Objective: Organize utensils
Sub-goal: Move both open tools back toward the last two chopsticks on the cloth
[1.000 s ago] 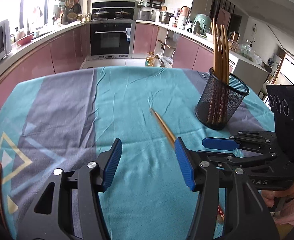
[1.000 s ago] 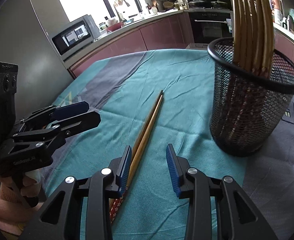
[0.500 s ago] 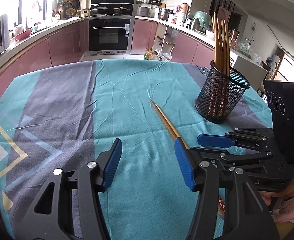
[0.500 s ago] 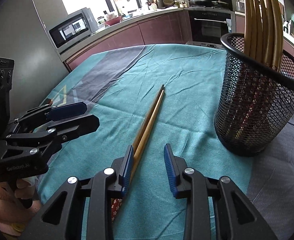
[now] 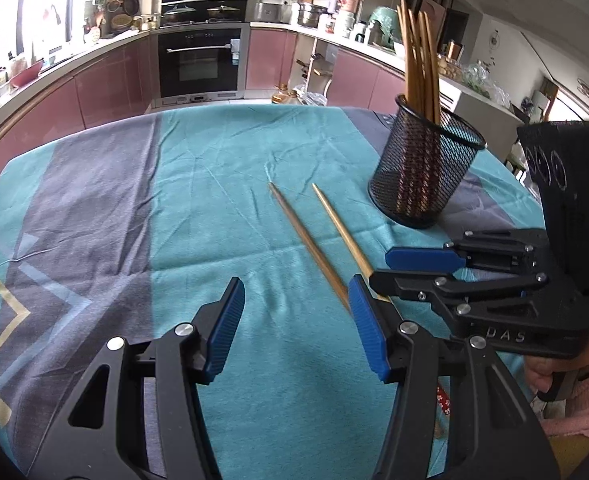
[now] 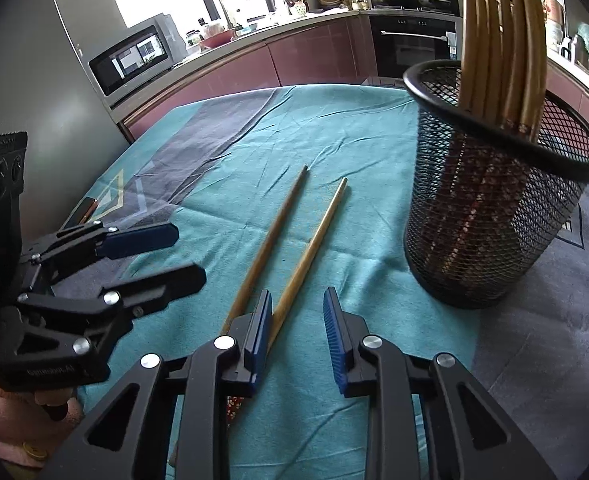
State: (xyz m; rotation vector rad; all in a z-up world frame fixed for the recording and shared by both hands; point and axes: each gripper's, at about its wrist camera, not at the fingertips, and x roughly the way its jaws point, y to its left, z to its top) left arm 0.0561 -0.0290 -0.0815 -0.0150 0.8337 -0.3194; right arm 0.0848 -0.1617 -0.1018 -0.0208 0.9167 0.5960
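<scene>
2 loose chopsticks lie on the teal-and-grey tablecloth, splayed in a narrow V w/ tips apart at the far end. The darker chopstick is on the left, the lighter chopstick on the right, nearer the mesh cup. Their near ends run under the gripper bodies, and a bit of red patterned handle shows below the right gripper's left finger.

Right gripper: jaws are closing, w/ a clear gap between the blue pads. The lighter chopstick runs into that gap along the inner face of the left pad; can't tell if the pad touches it. The right pad stands clear of it. The darker chopstick passes outside, left of that finger.

Left gripper: fingers spread about halfway, nothing between them but cloth. The darker chopstick ends from view just beside its right pad.

Mesh cup is black wire, upright on the cloth to the right of the loose pair, not touching them. It holds a bunch of chopsticks standing on end & leaning slightly.

In the left view the right gripper sits just right of the left one, a hand in a pink sleeve on its grip.
</scene>
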